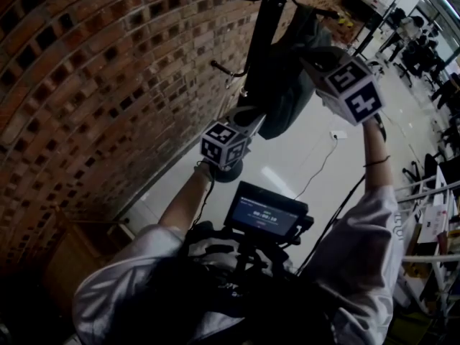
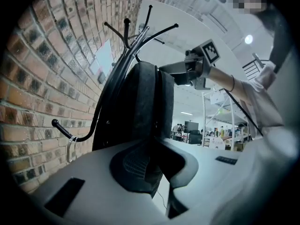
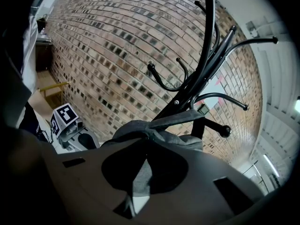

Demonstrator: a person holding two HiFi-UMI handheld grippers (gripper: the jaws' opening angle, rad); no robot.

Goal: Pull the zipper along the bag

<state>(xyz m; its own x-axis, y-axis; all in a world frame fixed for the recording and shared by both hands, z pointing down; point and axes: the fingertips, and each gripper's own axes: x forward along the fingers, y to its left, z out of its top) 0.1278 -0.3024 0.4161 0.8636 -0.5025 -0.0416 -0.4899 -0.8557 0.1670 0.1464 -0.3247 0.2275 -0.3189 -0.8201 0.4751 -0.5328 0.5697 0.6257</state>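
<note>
Wall (image 1: 86, 85): brick, behind everything else.
Rack (image 1: 267, 20): black coat stand with curved hooks, standing close to the wall.
Bag (image 2: 145, 102): dark grey, hanging on the rack's upper part, between the two grippers.
Left gripper (image 2: 157, 172): the lower of the two, at the bag's bottom end. Its jaws are drawn in on the dark fabric, which is pinched between them.
Right gripper (image 3: 140, 172): held higher, at the bag's top. Its jaws are pressed together on a thin grey strip of the bag. Whether that strip is the zipper pull cannot be told.
</note>
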